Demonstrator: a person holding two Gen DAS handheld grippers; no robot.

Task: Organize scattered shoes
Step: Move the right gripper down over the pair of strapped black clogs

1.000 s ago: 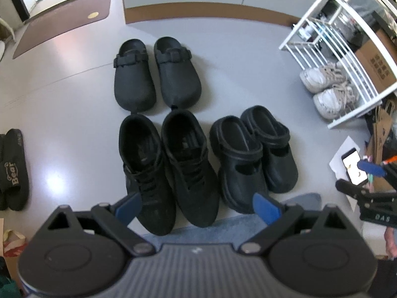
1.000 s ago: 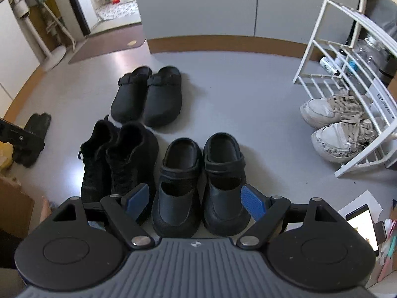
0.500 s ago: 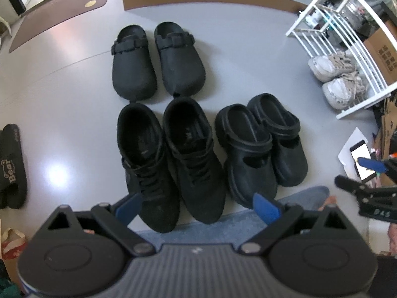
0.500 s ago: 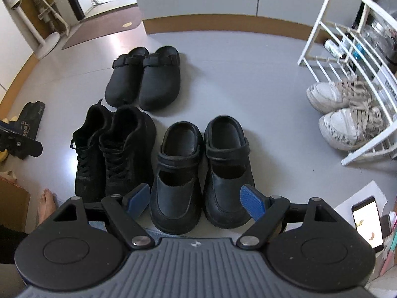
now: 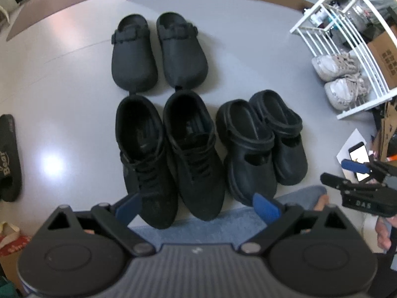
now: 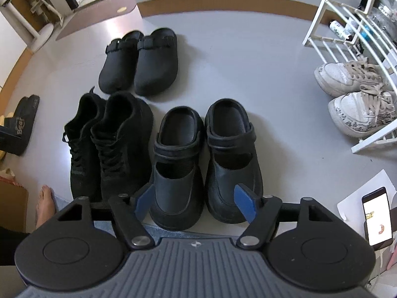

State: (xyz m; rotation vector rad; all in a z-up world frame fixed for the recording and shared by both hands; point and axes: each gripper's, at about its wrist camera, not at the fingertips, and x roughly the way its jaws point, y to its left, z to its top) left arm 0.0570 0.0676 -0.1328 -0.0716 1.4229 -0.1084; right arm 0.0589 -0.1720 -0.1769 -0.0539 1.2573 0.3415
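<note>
- Shoes stand in neat pairs on a grey floor (image 5: 243, 49): black clogs (image 5: 158, 52) farthest from the cameras, black lace-up sneakers (image 5: 168, 154) directly in front of them, and black strap shoes (image 6: 206, 159) just beside the sneakers.
- Left gripper (image 5: 198, 207) points steeply down over the toes of the sneakers, its blue-padded jaws spread wide and gripping nothing; the toes of both sneakers show between the pads, untouched.
- Right gripper (image 6: 194, 202) hangs over the toes of the strap shoes; its jaws have just been closing and now stand part open, with the toes of the pair showing between the blue pads, which appear not to press on them.
- White sneakers (image 6: 354, 96) sit at the foot of a white wire rack (image 6: 347, 39), well apart from the black pairs.
- Dark slippers (image 5: 10, 156) lie off to the left, near the picture's edge.
- Lit phone (image 6: 377, 216) rests on a sheet of paper (image 6: 359, 193) at the right.
- Bare foot (image 6: 44, 203) of the person stands beside the sneakers.
</note>
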